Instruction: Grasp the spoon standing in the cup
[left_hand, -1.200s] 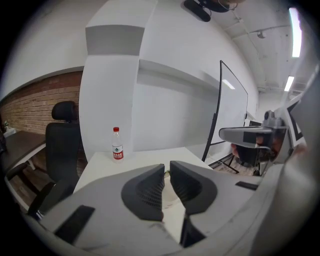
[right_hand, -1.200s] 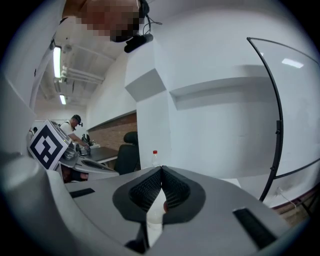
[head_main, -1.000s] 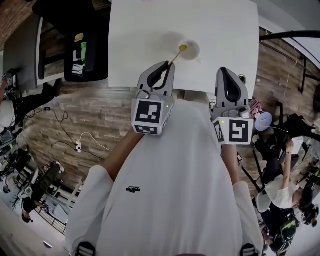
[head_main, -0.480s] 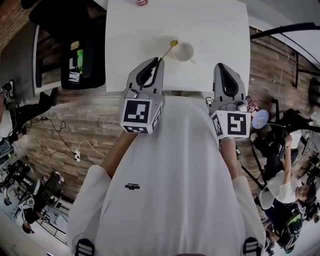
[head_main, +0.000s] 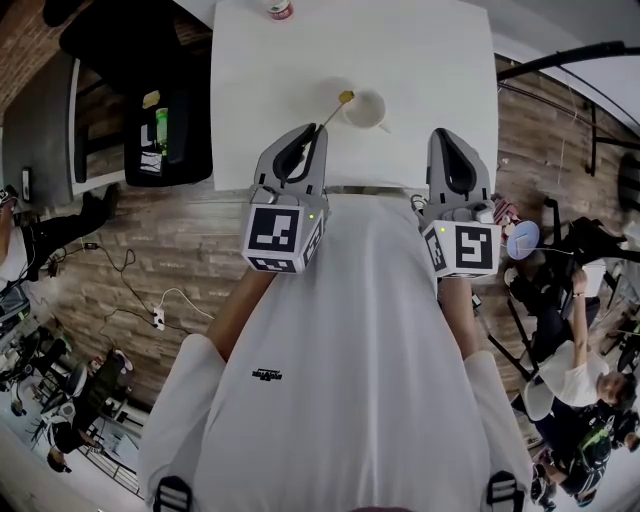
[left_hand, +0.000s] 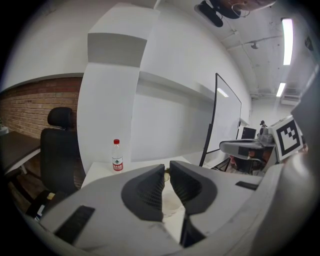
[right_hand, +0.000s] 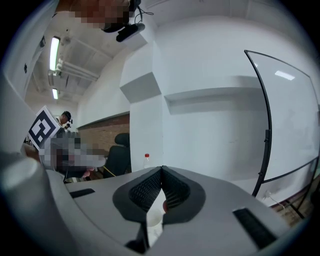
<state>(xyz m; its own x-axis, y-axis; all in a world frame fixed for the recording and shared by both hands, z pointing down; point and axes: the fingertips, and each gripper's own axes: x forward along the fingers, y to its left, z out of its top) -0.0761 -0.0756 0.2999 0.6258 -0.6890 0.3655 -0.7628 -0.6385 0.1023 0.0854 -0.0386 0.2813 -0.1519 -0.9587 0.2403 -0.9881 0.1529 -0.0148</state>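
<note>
On the white table (head_main: 270, 70) stands a white cup (head_main: 366, 109). The spoon (head_main: 338, 105) has a yellowish bowl that hangs just left of the cup's rim, and its thin handle slants down-left. My left gripper (head_main: 318, 130) is shut on that handle's end at the table's near edge. In the left gripper view a sliver of the spoon (left_hand: 166, 175) shows between the nearly closed tips of the left gripper (left_hand: 167, 169), with the cup (left_hand: 171, 202) beyond. My right gripper (head_main: 447, 136) hovers at the table edge, right of the cup. Seen from its own camera, the right gripper (right_hand: 161, 170) is shut and empty.
A small bottle with a red cap (head_main: 280, 9) stands at the table's far edge. A black office chair (head_main: 160, 110) is left of the table. A curved black stand (right_hand: 265, 125) rises at the right. People sit in the room on the right.
The spoon's bowl has left the cup and now sits just left of its rim. My left gripper drew back slightly with the handle. The right gripper has barely moved.
</note>
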